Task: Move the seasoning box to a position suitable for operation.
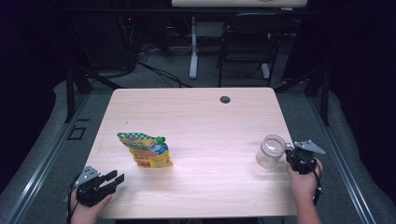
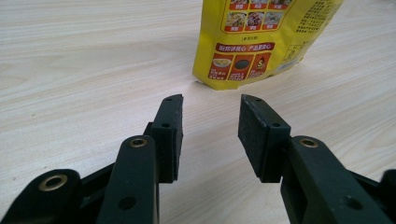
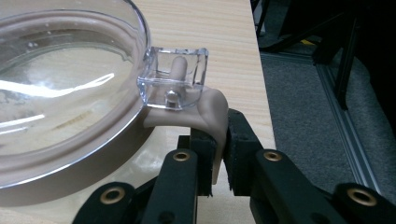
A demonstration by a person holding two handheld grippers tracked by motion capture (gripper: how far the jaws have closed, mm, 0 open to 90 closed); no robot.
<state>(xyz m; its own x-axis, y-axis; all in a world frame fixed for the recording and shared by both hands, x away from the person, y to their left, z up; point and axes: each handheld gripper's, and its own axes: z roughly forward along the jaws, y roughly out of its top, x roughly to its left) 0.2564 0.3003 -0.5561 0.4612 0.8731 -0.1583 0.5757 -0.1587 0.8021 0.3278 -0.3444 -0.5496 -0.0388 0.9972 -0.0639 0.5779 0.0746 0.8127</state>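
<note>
A yellow spouted food pouch with a green cap stands left of the table's middle; its lower printed part rises just beyond my left gripper. My left gripper rests near the front left corner, open, nothing between its pads. A clear lidded jar with a beige base sits near the right edge. My right gripper is shut on the jar's beige handle tab below the clear hinge clasp.
The wooden table has a cable hole near its far edge. The right edge of the table lies close beside the jar. A dark chair and a white desk leg stand on the floor behind.
</note>
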